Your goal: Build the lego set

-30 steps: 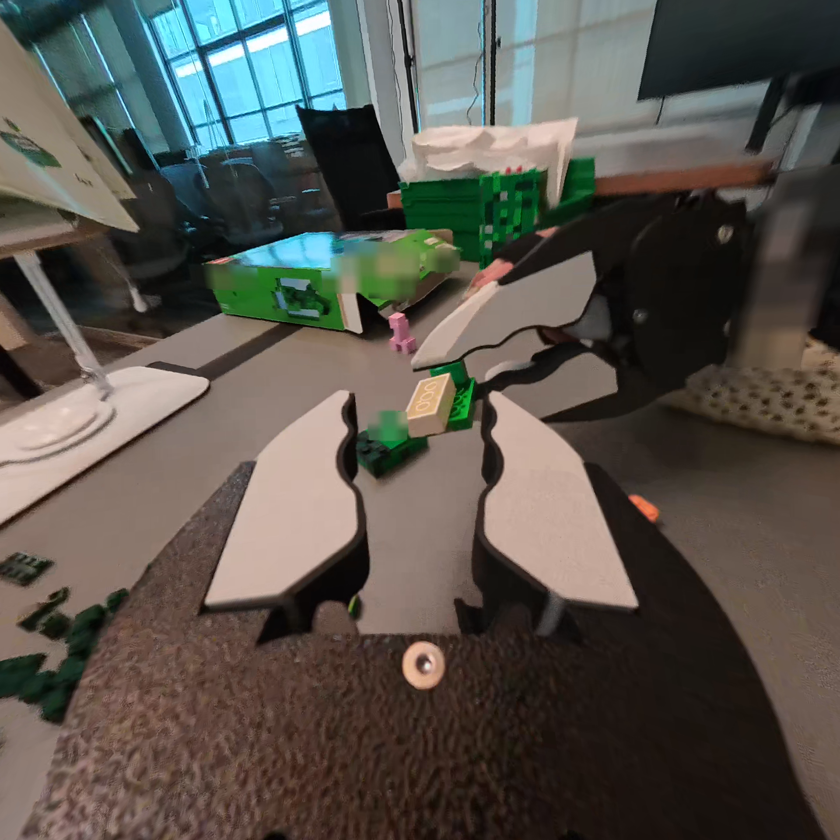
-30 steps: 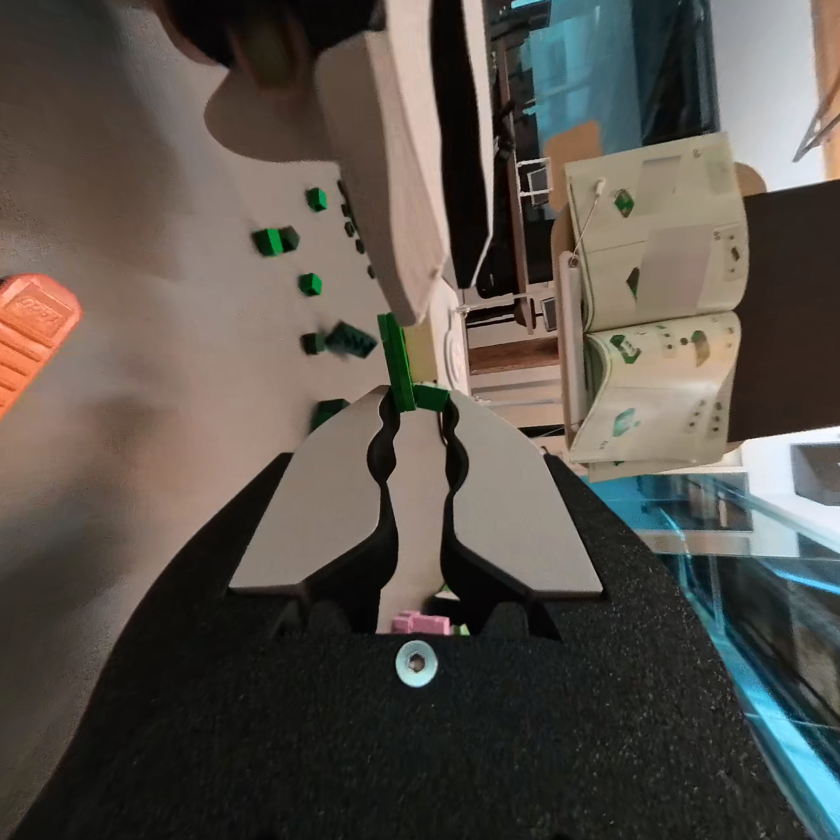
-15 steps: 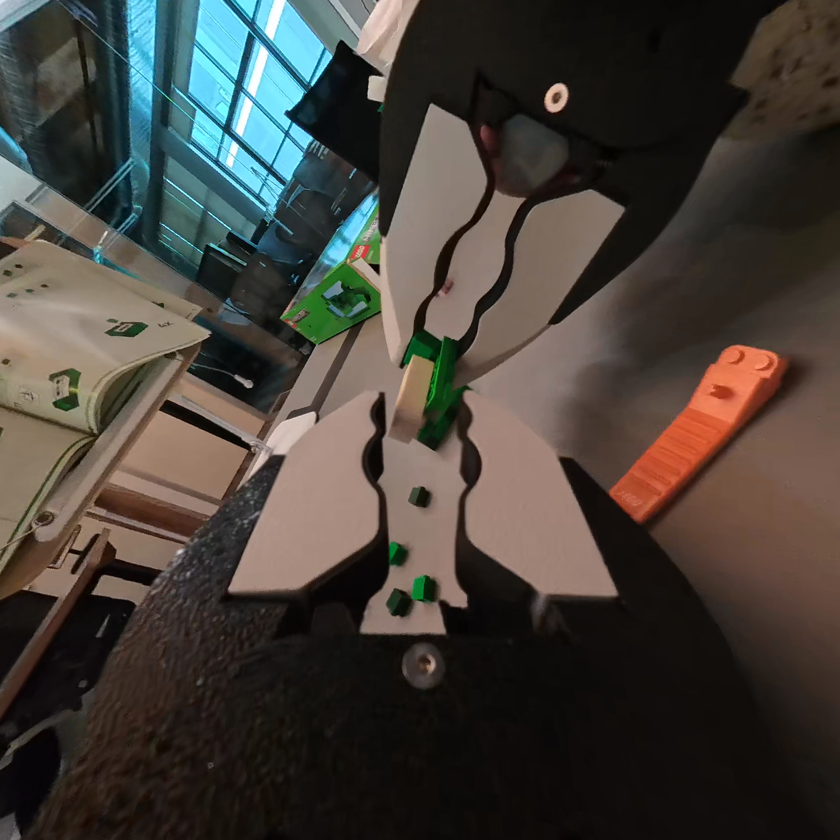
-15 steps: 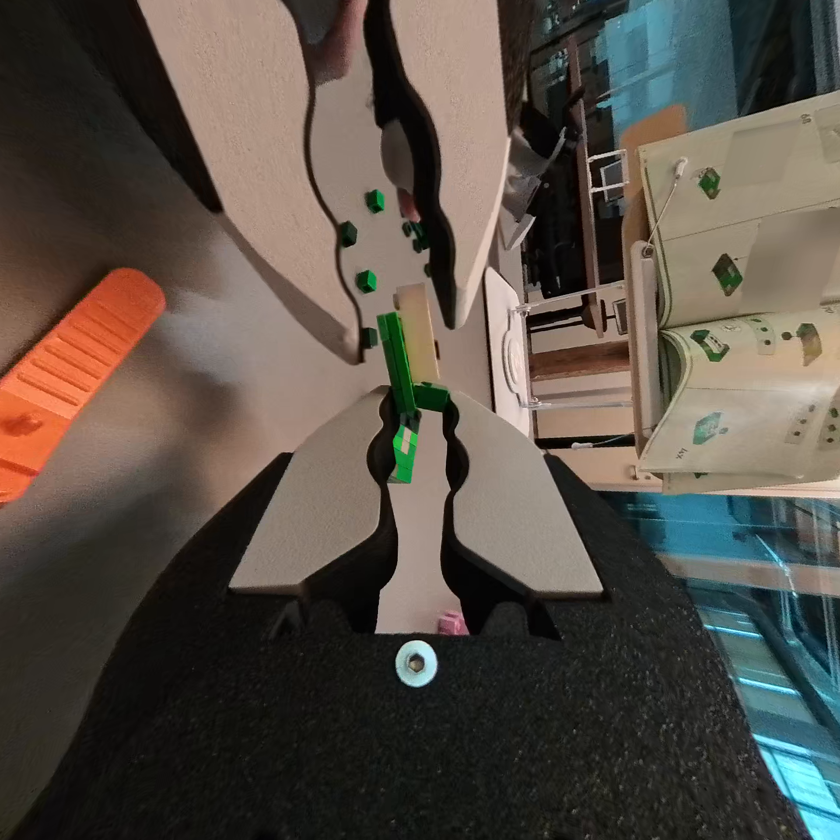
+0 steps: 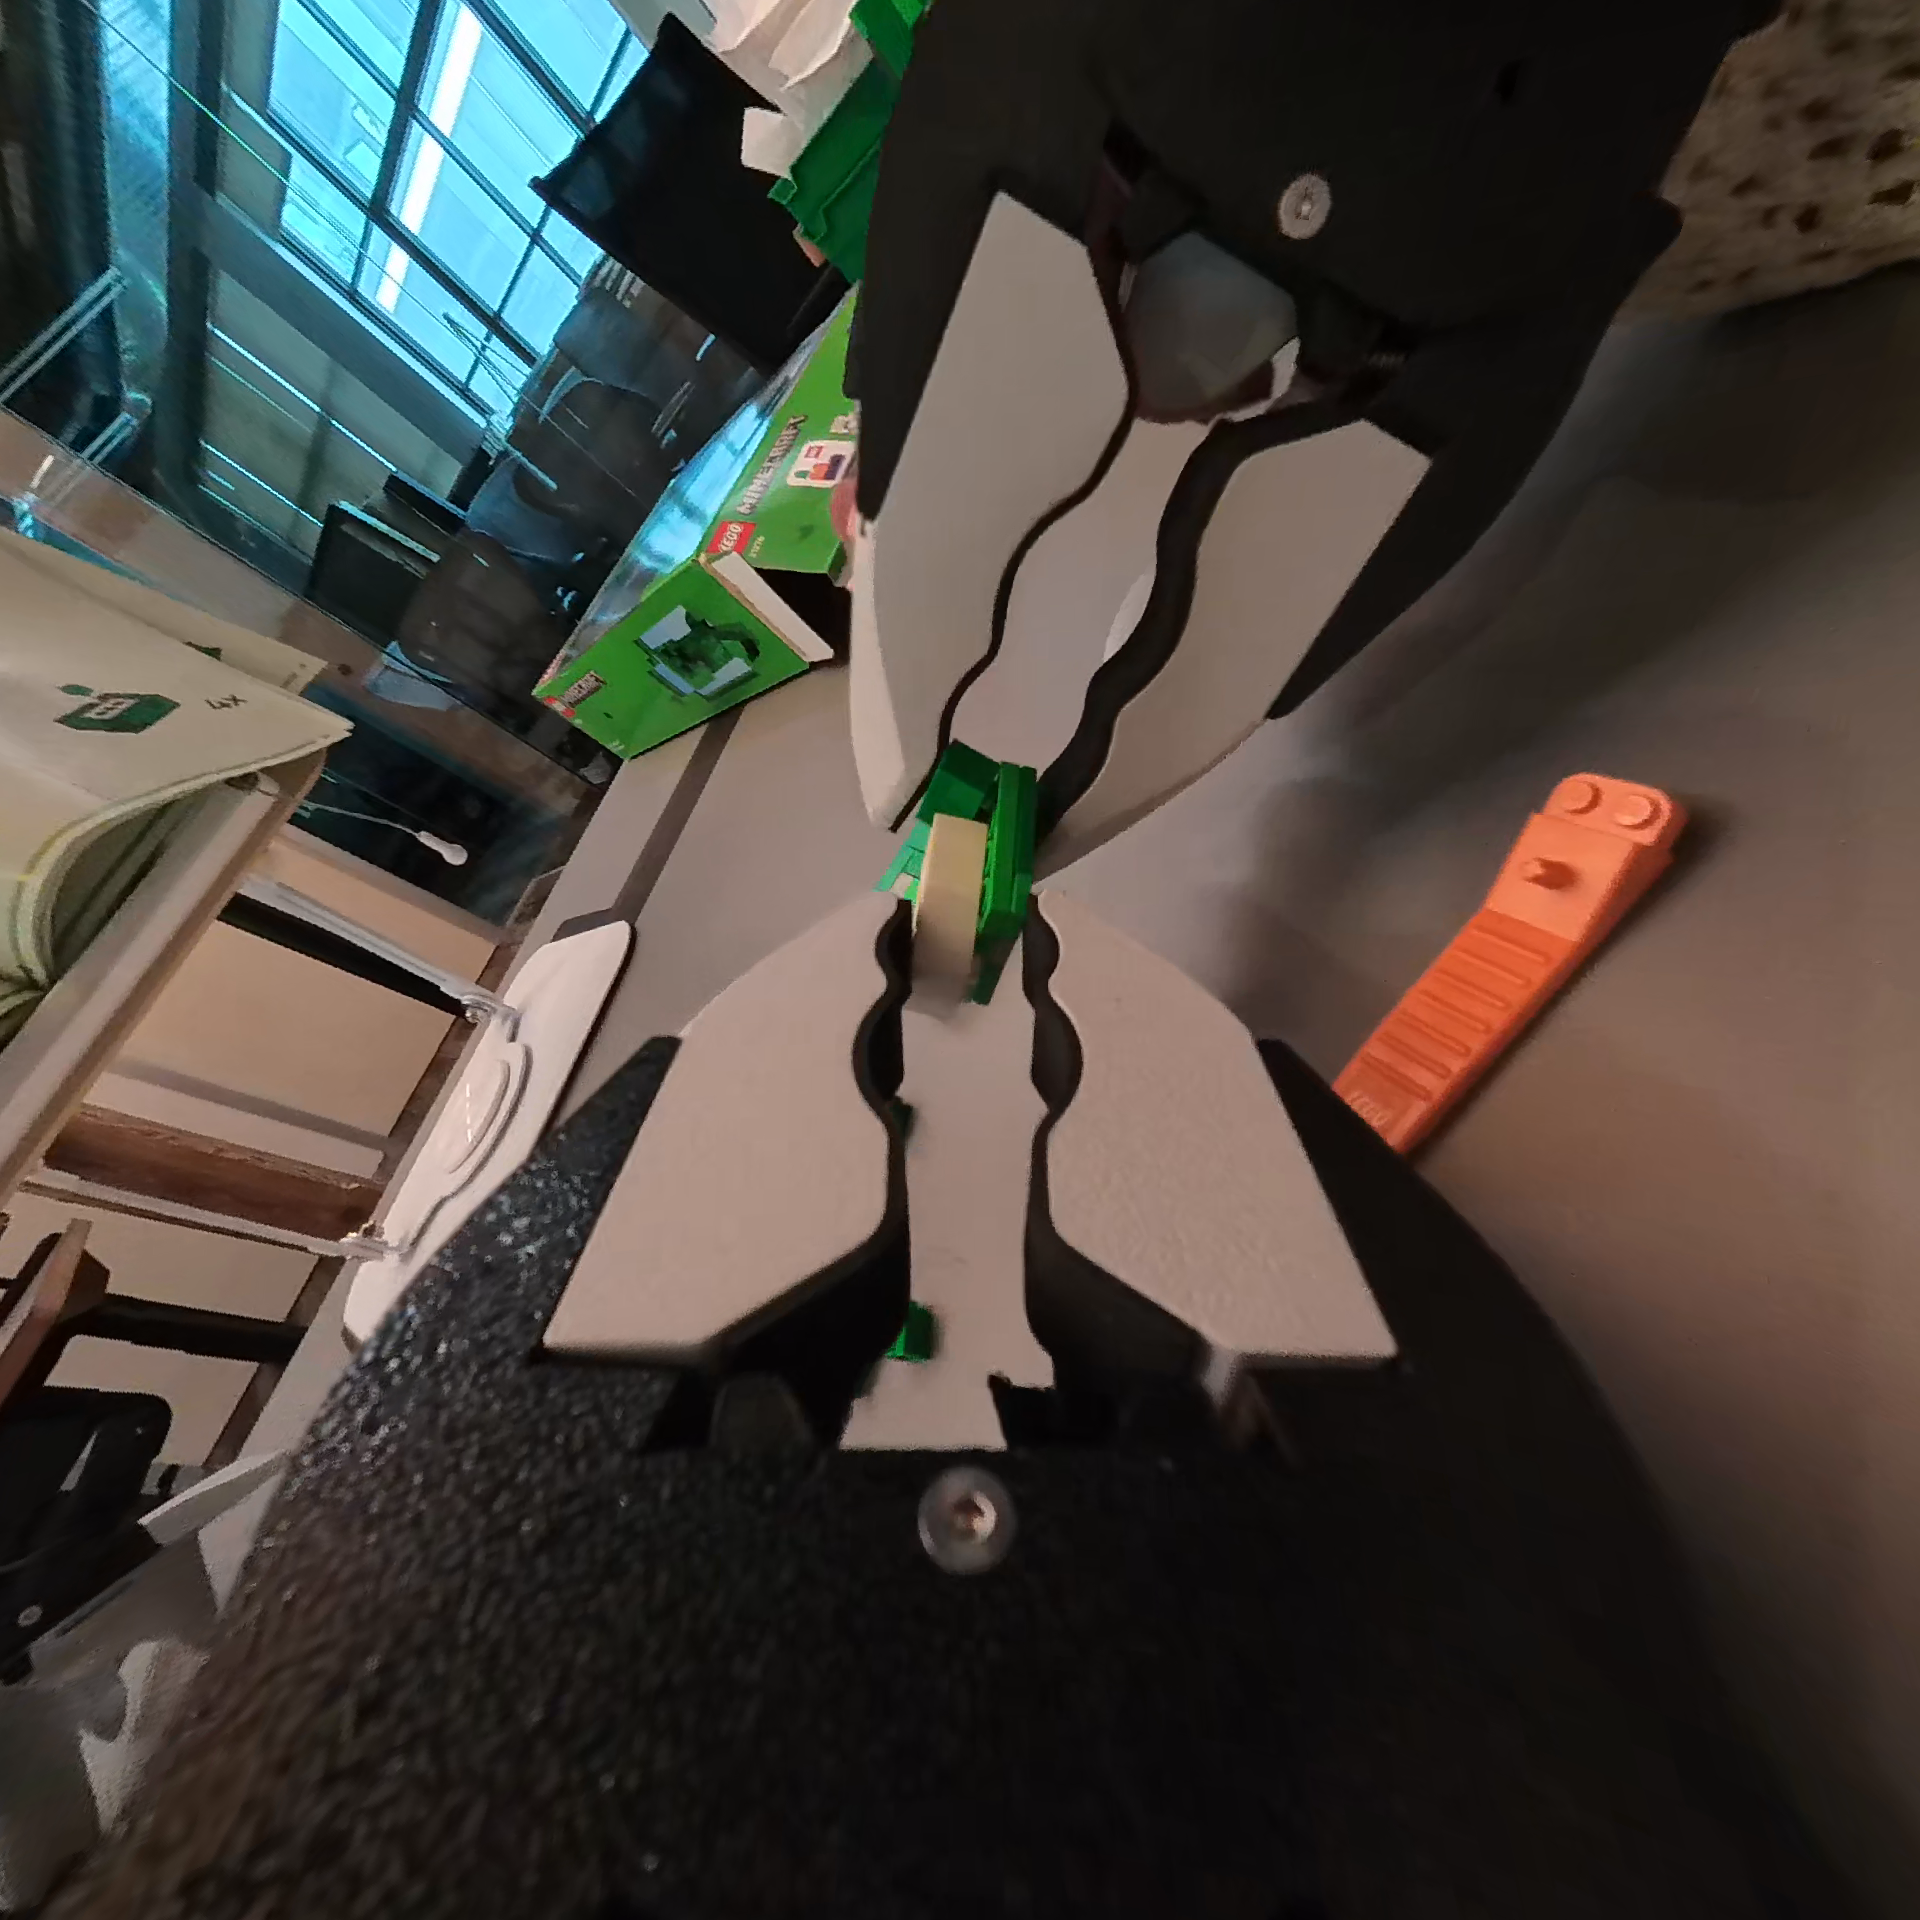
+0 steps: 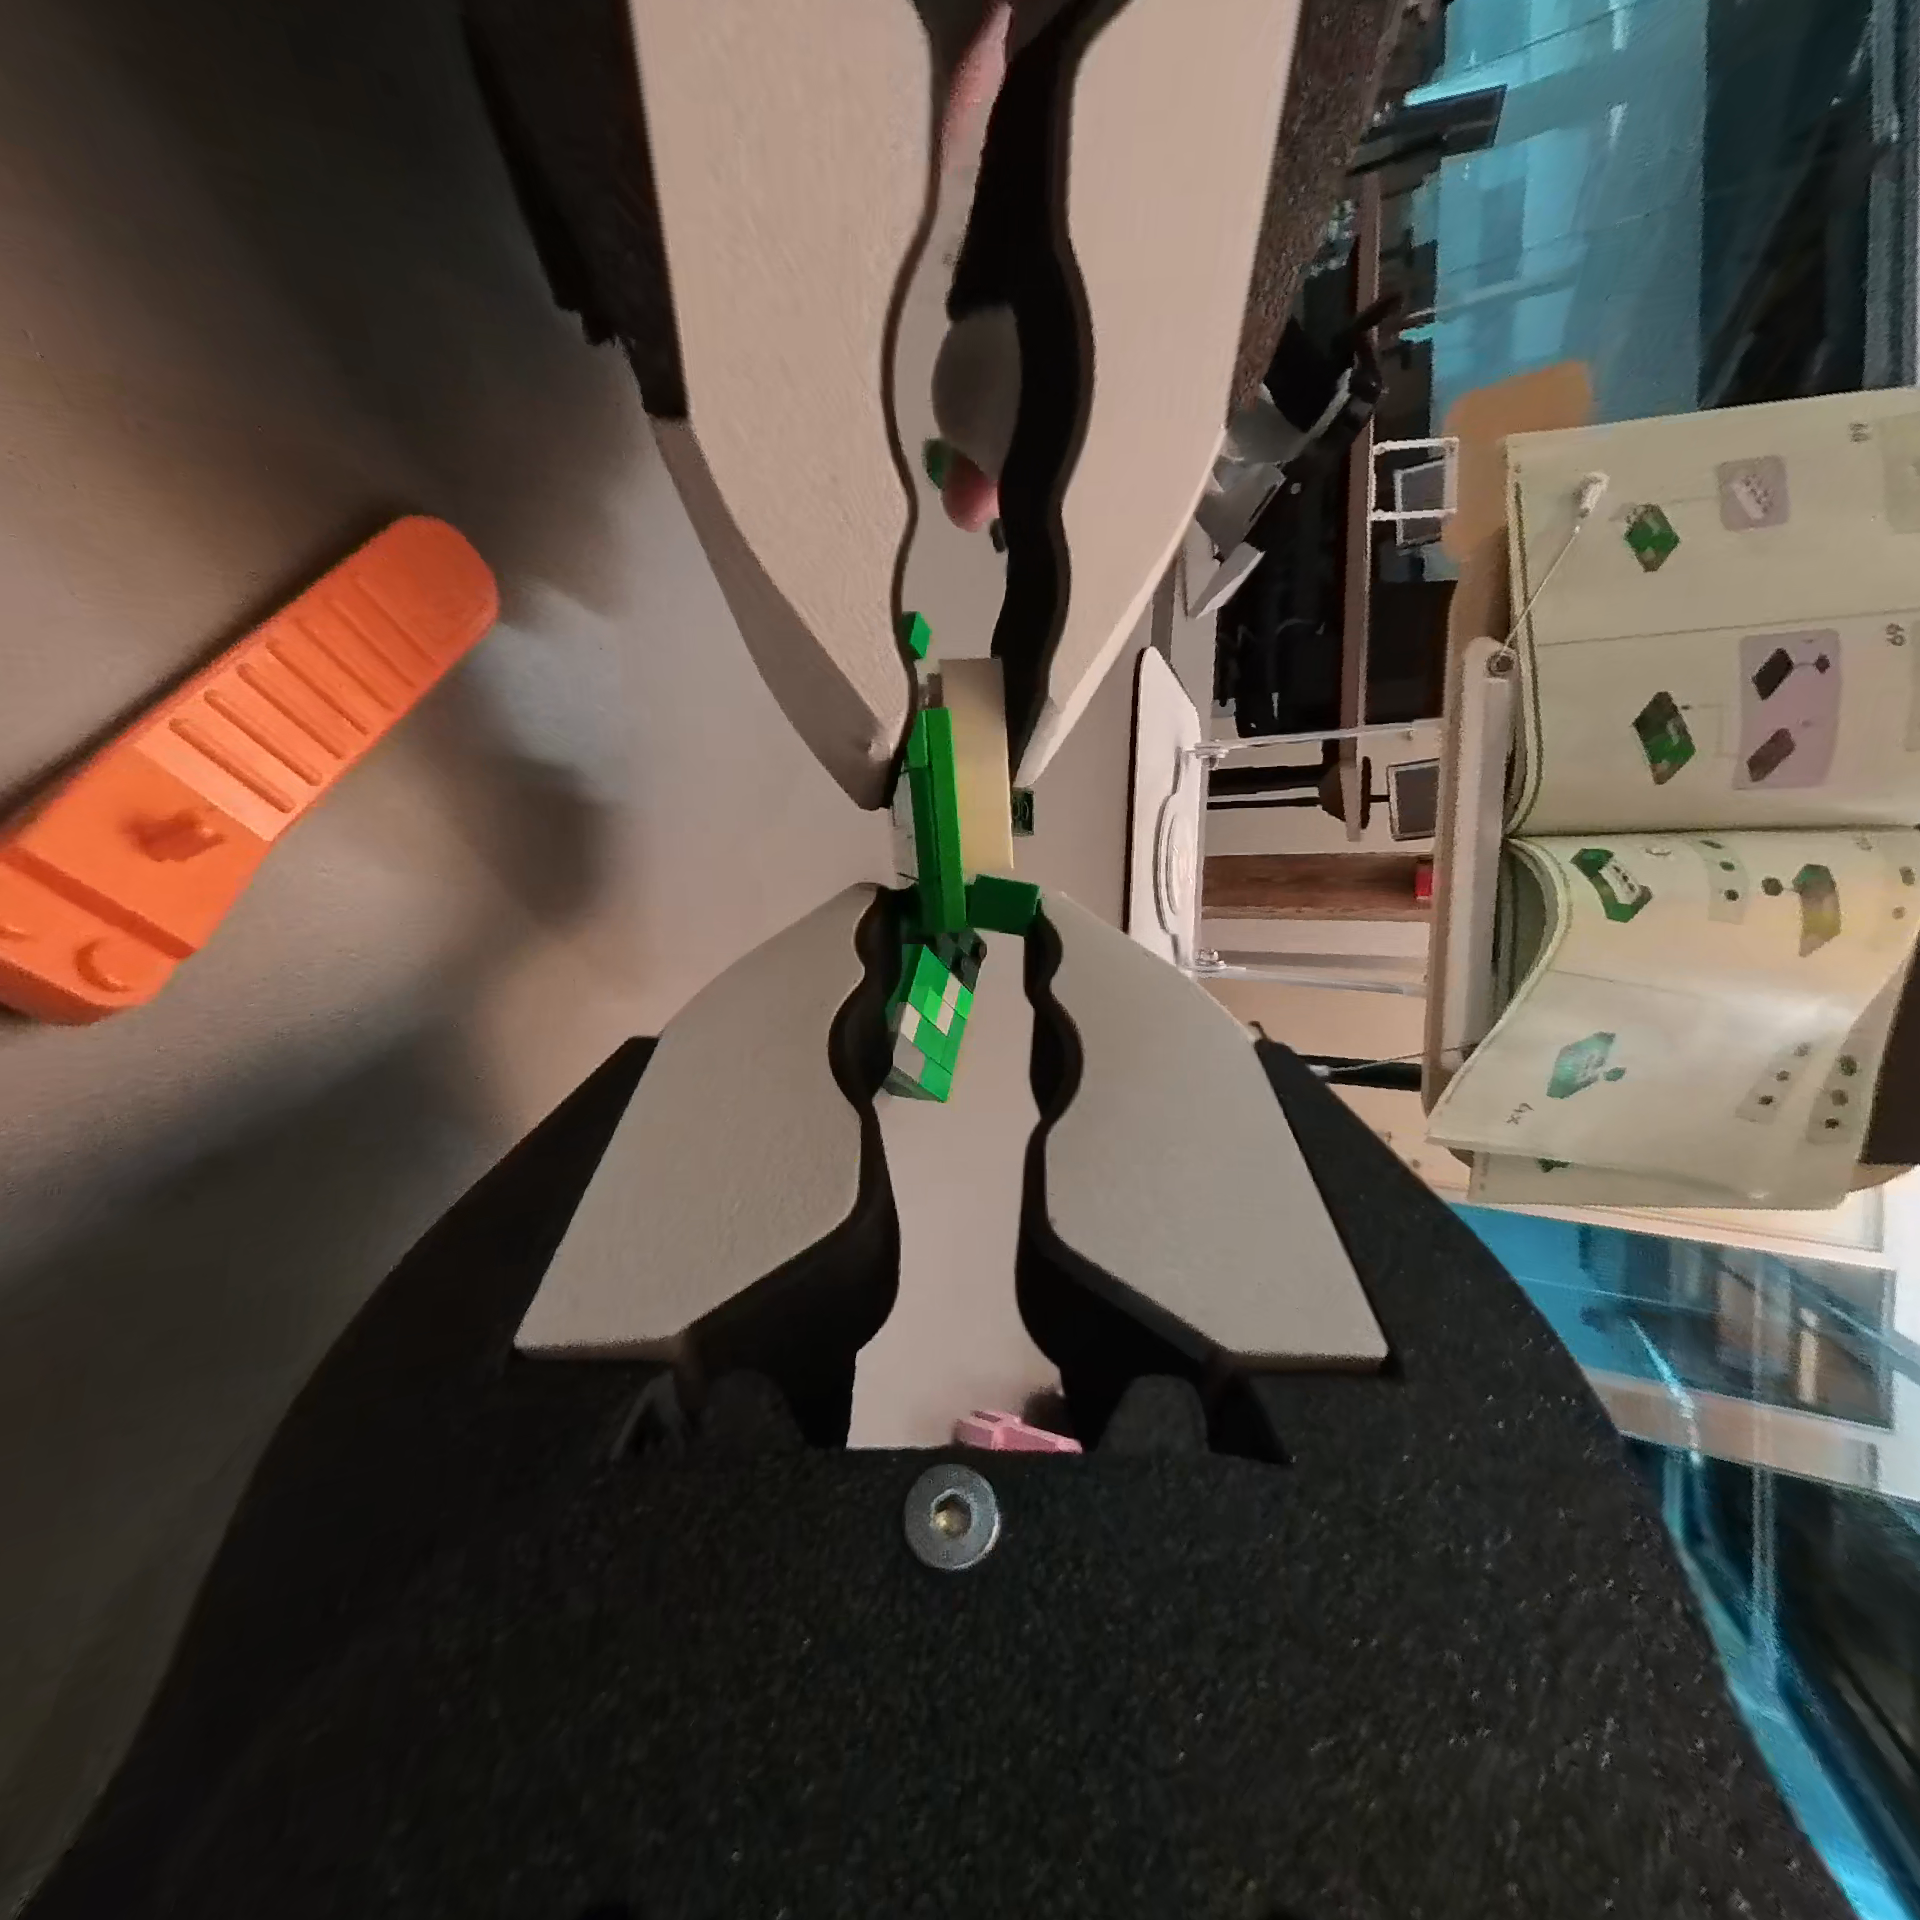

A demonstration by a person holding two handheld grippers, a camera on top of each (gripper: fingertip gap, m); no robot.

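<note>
Light: dim indoors, daylight from windows behind
Shadows: soft, dark patches on surface beside orange separator
Blur: slight softness, far background unfocused
Distortion: strong wide-angle bending at edges

Green lego assy w/ tan brick, airborne btwn both tools' tips.

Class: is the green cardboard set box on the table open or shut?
Open: the green cardboard box shows a dark opening at its near end, flap folded outward.
</note>
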